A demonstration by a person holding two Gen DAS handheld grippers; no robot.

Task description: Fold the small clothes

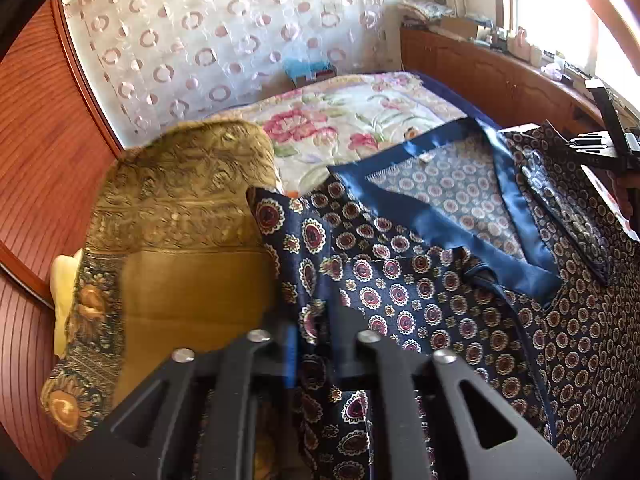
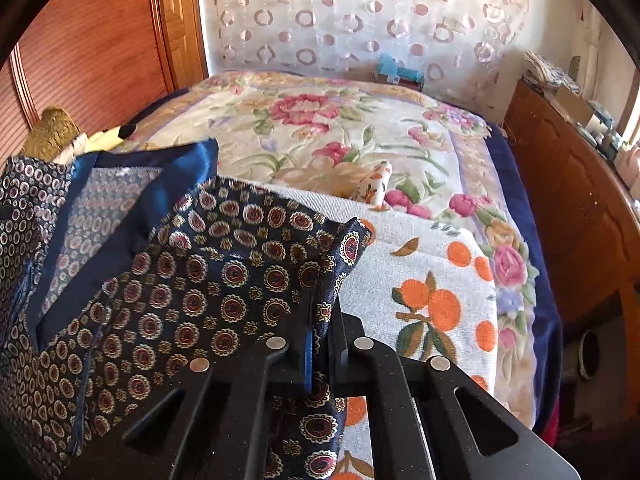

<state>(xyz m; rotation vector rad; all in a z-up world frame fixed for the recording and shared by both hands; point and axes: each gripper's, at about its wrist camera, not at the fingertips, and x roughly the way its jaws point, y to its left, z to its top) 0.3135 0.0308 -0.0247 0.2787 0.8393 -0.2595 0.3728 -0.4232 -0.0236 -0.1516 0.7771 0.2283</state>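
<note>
The navy patterned garment (image 1: 420, 280), printed with red and cream medallions and edged in a plain blue satin band (image 1: 508, 216), is held up above the bed (image 2: 320, 128) between the two grippers. In the left wrist view the left gripper (image 1: 314, 344) has its fingers drawn close together with a fold of the navy cloth pinched between them; the fabric runs up from the gripper and spreads to the right, its paler inner side showing inside the satin border. In the right wrist view the right gripper (image 2: 318, 340) is likewise nearly closed, clamping an edge of the same garment, which fans out to the left and hangs over the lower left of the picture. Whether any part of the garment touches the bed is hard to tell from these angles.

Under the right gripper lies a white towel with oranges (image 2: 432, 280), spread on the floral bedspread (image 2: 304, 120). Beside the left gripper stands a gold brocade cushion (image 1: 180, 208). A sheer curtain with ring pattern (image 2: 360, 12) hangs behind the bed, and a wooden cabinet (image 2: 572, 216) runs along its right side.
</note>
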